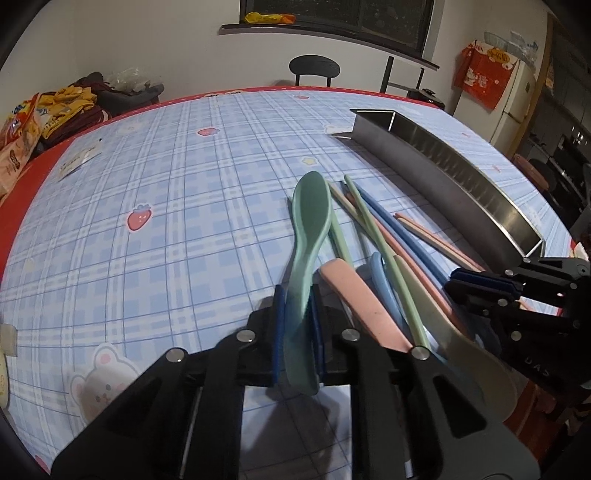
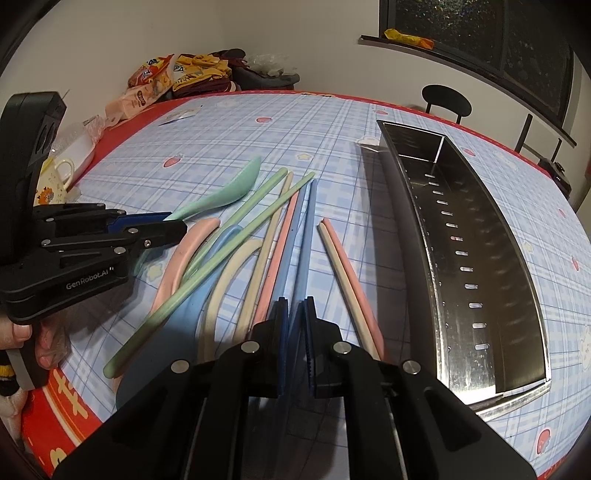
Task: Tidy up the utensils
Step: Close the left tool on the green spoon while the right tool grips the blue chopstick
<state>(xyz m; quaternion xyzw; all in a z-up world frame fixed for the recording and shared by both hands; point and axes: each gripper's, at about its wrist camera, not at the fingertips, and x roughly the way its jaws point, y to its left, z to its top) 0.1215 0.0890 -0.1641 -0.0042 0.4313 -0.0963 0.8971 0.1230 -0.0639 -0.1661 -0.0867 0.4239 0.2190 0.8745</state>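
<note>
White wall (image 1: 166, 44), dark window (image 2: 480, 37), black chair (image 1: 314, 68).

Pretty dim indoor light here, kinda cool and flat, and the window (image 1: 334, 14) is black so we're getting nothing from outside. Light seems to come from overhead: we see soft shadows pooling under the left gripper (image 1: 298, 295) and right gripper (image 2: 294, 306) on the tablecloth (image 1: 166, 192). The metal tray (image 2: 480, 258) picks up dull streaky reflections on its inner wall, no harsh glare. Heavy fisheye in both views, so the table edge bows and the corners go black. The green spoon (image 1: 308, 229) looks a bit smeared near the pads. Far stuff is soft and grainy, especially the dark right edge of the left view.
</note>
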